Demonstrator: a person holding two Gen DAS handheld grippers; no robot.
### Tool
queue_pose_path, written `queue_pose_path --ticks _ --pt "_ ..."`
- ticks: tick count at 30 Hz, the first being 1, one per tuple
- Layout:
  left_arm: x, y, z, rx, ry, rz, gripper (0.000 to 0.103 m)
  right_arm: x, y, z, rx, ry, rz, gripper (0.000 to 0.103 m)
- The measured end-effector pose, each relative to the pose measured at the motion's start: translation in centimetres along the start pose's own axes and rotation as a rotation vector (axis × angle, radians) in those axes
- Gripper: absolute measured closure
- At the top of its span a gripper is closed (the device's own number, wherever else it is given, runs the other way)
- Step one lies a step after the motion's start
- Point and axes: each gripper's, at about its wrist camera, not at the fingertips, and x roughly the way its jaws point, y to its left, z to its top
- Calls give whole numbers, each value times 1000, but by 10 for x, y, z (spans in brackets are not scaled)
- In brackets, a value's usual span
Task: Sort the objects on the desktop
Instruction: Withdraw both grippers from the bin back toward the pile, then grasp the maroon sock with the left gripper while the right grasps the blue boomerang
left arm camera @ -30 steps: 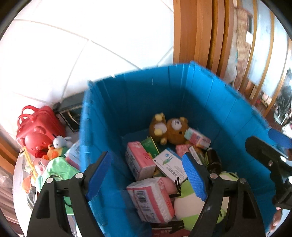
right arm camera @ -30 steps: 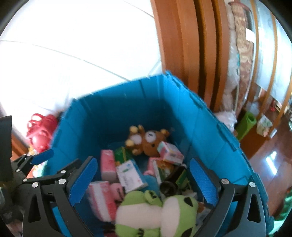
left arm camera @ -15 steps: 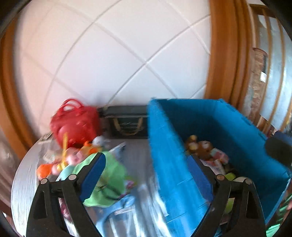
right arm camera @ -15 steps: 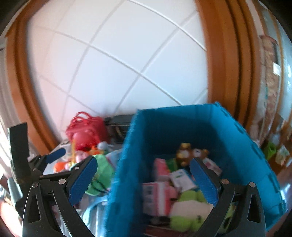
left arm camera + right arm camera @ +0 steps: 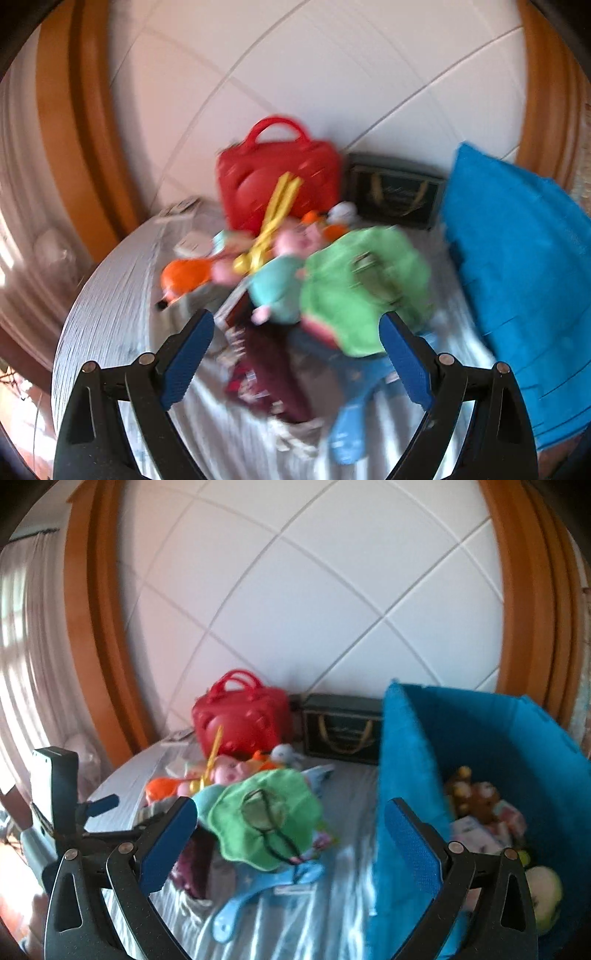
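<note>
A blurred pile of toys lies on the round grey table (image 5: pixel 110 314): a green cloth piece (image 5: pixel 362 288), a pink pig plush in teal (image 5: pixel 284 280), an orange toy (image 5: pixel 184 277) and a dark red item (image 5: pixel 266 369). My left gripper (image 5: pixel 295 332) hovers over the pile's near side, open and empty. My right gripper (image 5: pixel 290 816) is open too, level with the green cloth (image 5: pixel 266 812) and the blue bin's near wall (image 5: pixel 406 757). The bin holds a brown bear plush (image 5: pixel 476 797), a green plush (image 5: pixel 543 893) and small boxes. A blue fingertip (image 5: pixel 105 802) of the left gripper shows at left.
A red handbag (image 5: pixel 240 716) and a dark box-shaped bag (image 5: pixel 343 727) stand against the white tiled wall behind the pile. A light blue plastic piece (image 5: pixel 258 893) lies on the table in front of the cloth. Wooden frames flank the wall.
Both views have swung left, from looking down into the blue bin to facing the toy pile on the table. The left jaws stand a little wider than a second ago.
</note>
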Motion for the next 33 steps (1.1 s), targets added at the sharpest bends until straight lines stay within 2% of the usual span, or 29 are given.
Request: queue_pose_path --ticks 5,11,16,20,23,24,25,26,27,28,29,30,33 --pt "33 54 -33 -40 49 12 11 45 29 -35 11 81 -27 0" --pt "91 73 -68 -43 159 43 11 102 33 -91 38 228 -115 0" --pt "139 68 -85 -101 246 -15 11 137 20 -132 77 360 -176 0" --pt "171 54 -92 -92 309 -45 11 151 10 -153 117 430 -198 0" --pt "185 40 -95 -70 329 -63 11 158 8 -163 124 467 -201 0" --pt "189 36 -96 -56 339 -72 14 161 7 -166 124 479 -201 0" --pt "193 32 -98 -35 353 -76 22 165 8 -168 126 491 -196 0" --pt "197 29 -100 -17 375 -84 49 169 8 -171 131 502 -182 0" --pt "200 29 -102 -15 402 -110 56 171 10 -172 133 510 -171 0" --pt "196 31 -103 -20 381 -119 62 174 11 -173 133 518 -160 0" --pt "193 34 -102 -18 374 -134 72 178 13 -174 132 524 -153 0" --pt "190 37 -102 -18 372 -136 77 182 16 -177 129 533 -146 0" --pt "173 52 -101 -7 347 -119 79 194 25 -183 128 567 -127 0"
